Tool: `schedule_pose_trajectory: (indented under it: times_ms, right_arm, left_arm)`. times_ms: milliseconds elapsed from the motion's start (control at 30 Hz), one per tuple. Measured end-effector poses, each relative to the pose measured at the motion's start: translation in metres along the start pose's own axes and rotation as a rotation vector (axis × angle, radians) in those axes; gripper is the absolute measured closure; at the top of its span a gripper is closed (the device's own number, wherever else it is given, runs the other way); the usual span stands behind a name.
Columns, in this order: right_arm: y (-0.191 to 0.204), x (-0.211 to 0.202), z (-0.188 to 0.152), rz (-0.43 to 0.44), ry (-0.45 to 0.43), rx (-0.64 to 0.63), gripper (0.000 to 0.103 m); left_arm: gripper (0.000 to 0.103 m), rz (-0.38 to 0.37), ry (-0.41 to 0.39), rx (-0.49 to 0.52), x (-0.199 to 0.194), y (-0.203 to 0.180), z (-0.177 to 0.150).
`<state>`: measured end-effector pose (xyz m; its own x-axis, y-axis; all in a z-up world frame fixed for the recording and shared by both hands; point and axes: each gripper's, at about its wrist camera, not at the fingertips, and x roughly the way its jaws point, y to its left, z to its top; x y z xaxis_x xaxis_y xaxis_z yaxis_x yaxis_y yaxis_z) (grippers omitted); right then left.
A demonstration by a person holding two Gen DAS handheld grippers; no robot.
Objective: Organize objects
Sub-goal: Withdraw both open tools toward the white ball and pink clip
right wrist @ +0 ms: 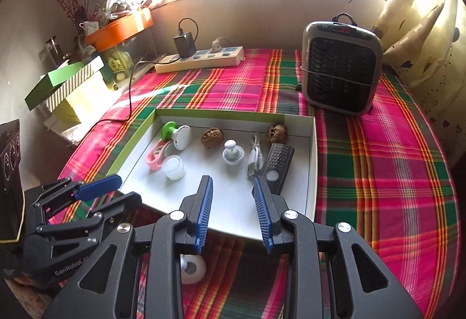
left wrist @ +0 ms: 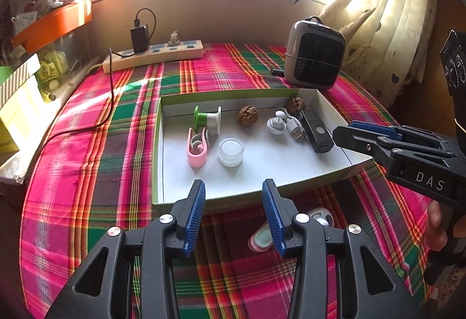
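Observation:
A shallow white tray with a green rim [left wrist: 156, 144] [right wrist: 312, 161] lies on the plaid cloth. It holds a green-and-white spool [left wrist: 207, 118], a pink clip [left wrist: 196, 150], a clear jar [left wrist: 231, 151], two walnuts [left wrist: 247, 115], a white knob [left wrist: 276, 122], a USB cable [left wrist: 295, 129] and a black remote [left wrist: 316, 131]. My left gripper [left wrist: 234, 217] hovers open over the tray's near edge, with nothing between its fingers. My right gripper [right wrist: 233, 214] is open and empty over the tray's near right part. A pink-and-teal piece [left wrist: 260, 239] and a white panda-faced piece [left wrist: 321, 217] lie on the cloth before the tray.
A grey heater [right wrist: 340, 68] stands at the back right. A power strip [left wrist: 154, 54] with a black charger and trailing cable lies at the back left. Boxes and an orange tray [right wrist: 119, 28] crowd the left ledge. A curtain [left wrist: 393, 13] hangs at the right.

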<state>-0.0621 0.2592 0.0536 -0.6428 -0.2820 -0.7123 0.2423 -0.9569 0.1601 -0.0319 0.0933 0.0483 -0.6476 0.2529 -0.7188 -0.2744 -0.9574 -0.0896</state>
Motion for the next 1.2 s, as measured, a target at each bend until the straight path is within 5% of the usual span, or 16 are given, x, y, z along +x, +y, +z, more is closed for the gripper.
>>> schedule_pose_trajectory:
  times_ms: [467,900,1200]
  right_arm:
    - [0.022,-0.025,-0.040,-0.013,-0.030,-0.041,0.065]
    - [0.032,-0.008,-0.067,-0.023,0.027,-0.051,0.042]
    - [0.044,0.007,-0.070,-0.030,0.061,-0.087,0.039]
  left_arm:
    - [0.064,-0.007,0.006,0.010,-0.015,-0.007,-0.030]
    - [0.064,-0.001,0.031,-0.009,-0.012,0.001,-0.043]
    - [0.063,-0.016,0.037,-0.026,-0.007,0.008,-0.042]
